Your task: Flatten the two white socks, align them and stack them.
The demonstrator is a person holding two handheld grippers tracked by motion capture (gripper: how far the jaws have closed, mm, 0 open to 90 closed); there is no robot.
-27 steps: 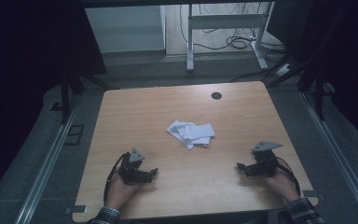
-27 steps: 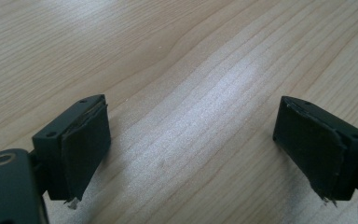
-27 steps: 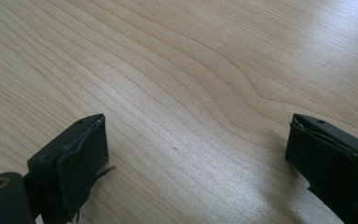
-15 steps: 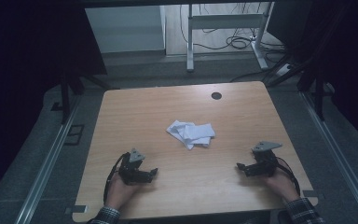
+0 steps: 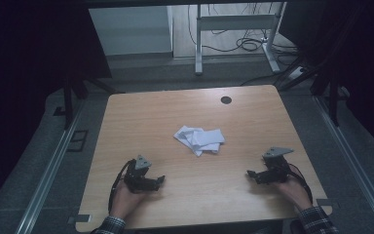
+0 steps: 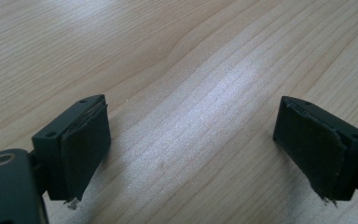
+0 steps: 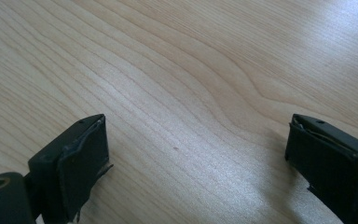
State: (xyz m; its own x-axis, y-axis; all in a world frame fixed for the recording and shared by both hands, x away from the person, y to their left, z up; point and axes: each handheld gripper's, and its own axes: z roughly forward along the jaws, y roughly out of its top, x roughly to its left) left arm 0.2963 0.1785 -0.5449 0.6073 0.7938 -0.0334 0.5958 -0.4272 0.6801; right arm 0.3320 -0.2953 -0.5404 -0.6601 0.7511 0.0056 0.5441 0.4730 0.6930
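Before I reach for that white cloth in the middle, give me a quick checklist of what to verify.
1. Left gripper open, nothing between its jaws: ok.
2. Right gripper open, nothing between its jaws: ok.
3. Crumpled white cloth lying untouched at the centre of the light wooden table: ok.
4. Bare tabletop between both grippers and the cloth: ok.
5. Which fold of the cloth gives a good grip: cannot tell.
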